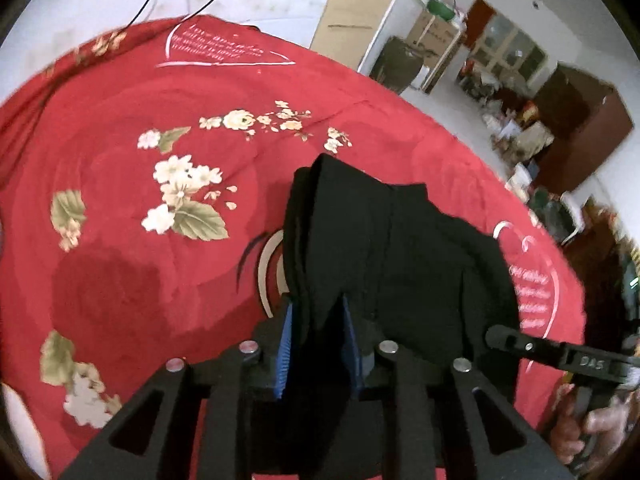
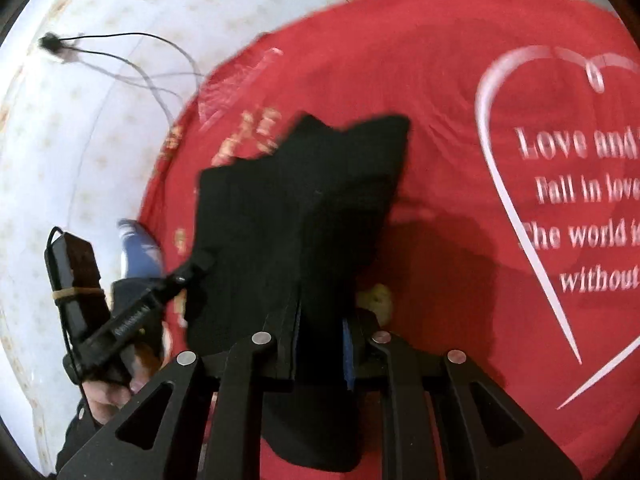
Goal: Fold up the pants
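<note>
The black pants (image 1: 384,248) hang bunched in the air above a red floral bedspread (image 1: 160,184). My left gripper (image 1: 318,320) is shut on a fold of the pants between its blue pads. My right gripper (image 2: 320,332) is shut on another part of the pants (image 2: 296,216), which drape forward over its fingers. The right gripper also shows at the right edge of the left wrist view (image 1: 516,340), touching the cloth. The left gripper shows at the left of the right wrist view (image 2: 188,270), at the cloth's edge. The pants' full shape is hidden.
The bedspread (image 2: 460,120) carries a white heart with printed text (image 2: 576,208). A white patterned floor (image 2: 80,120) with black cables (image 2: 132,60) lies beyond the bed. Cardboard boxes, a cabinet and clutter (image 1: 520,120) stand at the right of the left wrist view.
</note>
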Available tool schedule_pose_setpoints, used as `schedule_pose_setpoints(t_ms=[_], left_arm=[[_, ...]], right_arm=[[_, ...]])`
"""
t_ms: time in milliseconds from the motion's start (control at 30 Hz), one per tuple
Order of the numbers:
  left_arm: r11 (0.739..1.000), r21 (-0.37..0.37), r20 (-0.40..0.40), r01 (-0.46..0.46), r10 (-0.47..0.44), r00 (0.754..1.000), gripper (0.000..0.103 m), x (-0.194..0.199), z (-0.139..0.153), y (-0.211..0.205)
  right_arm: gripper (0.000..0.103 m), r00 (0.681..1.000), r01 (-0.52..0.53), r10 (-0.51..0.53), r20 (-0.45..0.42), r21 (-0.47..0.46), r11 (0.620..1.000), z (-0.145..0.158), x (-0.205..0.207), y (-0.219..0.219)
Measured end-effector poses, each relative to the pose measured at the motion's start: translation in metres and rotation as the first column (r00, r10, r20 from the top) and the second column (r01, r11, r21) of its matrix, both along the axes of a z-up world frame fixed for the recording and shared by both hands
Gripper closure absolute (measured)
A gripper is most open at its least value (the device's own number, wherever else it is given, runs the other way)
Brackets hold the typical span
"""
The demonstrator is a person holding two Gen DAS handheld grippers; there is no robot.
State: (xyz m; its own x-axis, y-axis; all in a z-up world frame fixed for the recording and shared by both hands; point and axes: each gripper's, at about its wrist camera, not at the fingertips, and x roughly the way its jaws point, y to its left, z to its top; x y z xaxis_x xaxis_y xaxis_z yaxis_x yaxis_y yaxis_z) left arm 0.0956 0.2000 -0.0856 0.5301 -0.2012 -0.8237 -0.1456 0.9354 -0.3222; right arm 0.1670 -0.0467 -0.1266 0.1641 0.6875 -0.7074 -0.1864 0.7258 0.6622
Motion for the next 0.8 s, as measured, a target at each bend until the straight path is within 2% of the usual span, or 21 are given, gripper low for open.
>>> schedule_pose_setpoints(t_ms=[67, 133, 267, 333, 433, 500, 567, 633, 667, 733, 800], left_arm=[[1.000, 0.012, -0.001, 0.001, -0.001, 1.000, 0.071, 0.000, 0.001, -0.001], [0.999, 0.054, -0.010, -0.003, 0.004, 1.000, 0.068, -0.001, 0.004, -0.004], [0.982, 0.176, 0.033, -0.072, 0.067, 0.997, 0.069, -0.016, 0.031, -0.008], [0.982, 0.170, 0.074, -0.077, 0.066, 0.995, 0.069, -0.028, 0.045, -0.014], [0.982, 0.187, 0.103, -0.030, 0.011, 0.995, 0.069, -0.041, 0.054, -0.033], [0.980, 0.197, 0.085, 0.015, -0.033, 0.996, 0.069, -0.047, 0.049, -0.047], [0.976, 0.209, 0.034, 0.052, -0.060, 0.998, 0.069, -0.048, 0.032, -0.057], [0.968, 0.235, -0.035, 0.087, -0.081, 0.996, 0.069, -0.046, 0.009, -0.061], [0.960, 0.264, -0.038, 0.091, -0.084, 0.996, 0.069, -0.048, 0.004, -0.064], [0.959, 0.273, -0.034, 0.081, -0.074, 0.997, 0.068, -0.051, 0.009, -0.067], [0.968, 0.243, -0.026, 0.059, -0.054, 0.998, 0.068, -0.056, 0.018, -0.069]], right_arm=[[0.081, 1.000, 0.021, -0.021, -0.023, 0.006, 1.000, -0.005, 0.003, -0.010], [0.078, 1.000, 0.026, -0.026, -0.008, -0.032, 0.999, 0.000, 0.004, -0.016], [0.078, 0.994, 0.056, -0.038, 0.101, -0.181, 0.982, 0.029, -0.007, -0.023], [0.078, 0.989, 0.065, -0.037, 0.142, -0.200, 0.978, 0.039, -0.017, -0.028], [0.078, 0.986, 0.027, 0.007, 0.170, -0.197, 0.980, 0.049, -0.038, -0.027], [0.078, 0.986, -0.016, 0.049, 0.158, -0.209, 0.978, 0.045, -0.051, -0.023], [0.078, 0.987, -0.061, 0.092, 0.129, -0.223, 0.973, 0.035, -0.063, -0.016], [0.078, 0.986, -0.129, 0.153, 0.071, -0.266, 0.955, 0.018, -0.066, -0.005], [0.078, 0.984, -0.143, 0.169, 0.062, -0.301, 0.943, 0.011, -0.068, -0.002], [0.077, 0.985, -0.134, 0.161, 0.068, -0.295, 0.946, 0.013, -0.068, -0.005], [0.077, 0.984, -0.129, 0.160, 0.078, -0.301, 0.945, 0.022, -0.070, -0.009]])
